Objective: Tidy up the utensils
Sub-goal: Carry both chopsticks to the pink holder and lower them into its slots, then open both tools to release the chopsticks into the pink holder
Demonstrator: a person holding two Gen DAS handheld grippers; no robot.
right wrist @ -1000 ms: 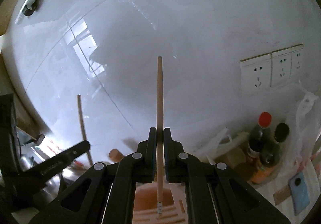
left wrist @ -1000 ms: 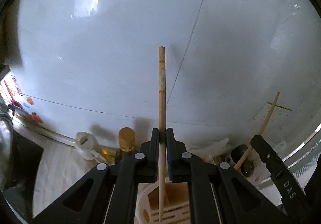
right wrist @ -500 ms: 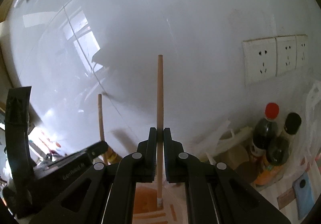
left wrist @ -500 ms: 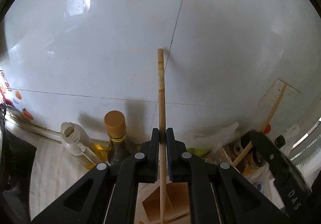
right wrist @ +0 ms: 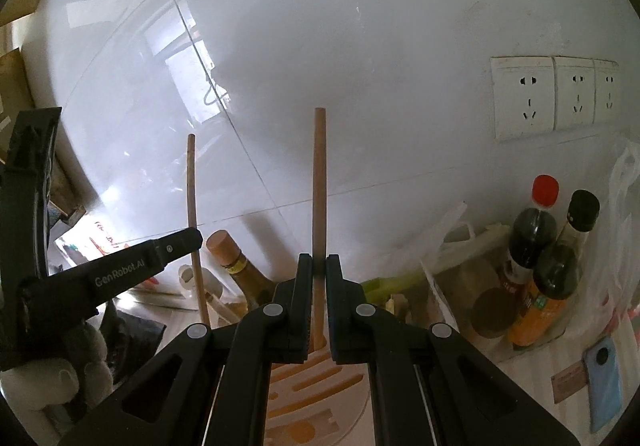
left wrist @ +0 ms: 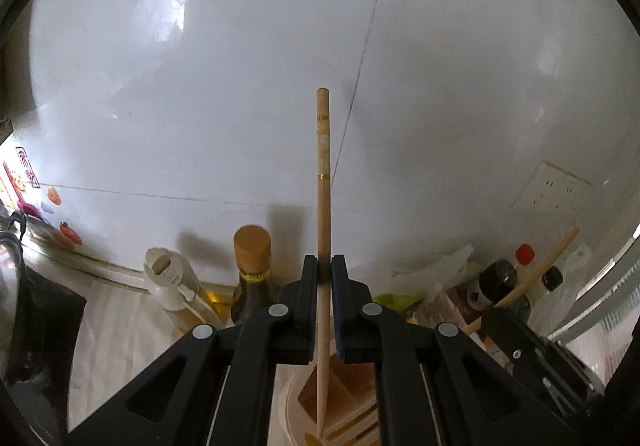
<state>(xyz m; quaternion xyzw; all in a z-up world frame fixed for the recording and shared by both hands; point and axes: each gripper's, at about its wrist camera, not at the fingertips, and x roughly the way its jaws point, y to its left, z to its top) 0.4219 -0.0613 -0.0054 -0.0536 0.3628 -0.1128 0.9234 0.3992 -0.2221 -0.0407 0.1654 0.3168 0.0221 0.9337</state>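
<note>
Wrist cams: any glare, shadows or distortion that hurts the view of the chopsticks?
Left wrist: window glare on the wall tiles sits top left, clear of the chopstick; the stick is sharp, with a soft shadow on the wall beside it; fisheye bends the grout lines. Right wrist: glare streaks left of centre, the right gripper's chopstick stays readable, the sockets look curved.
</note>
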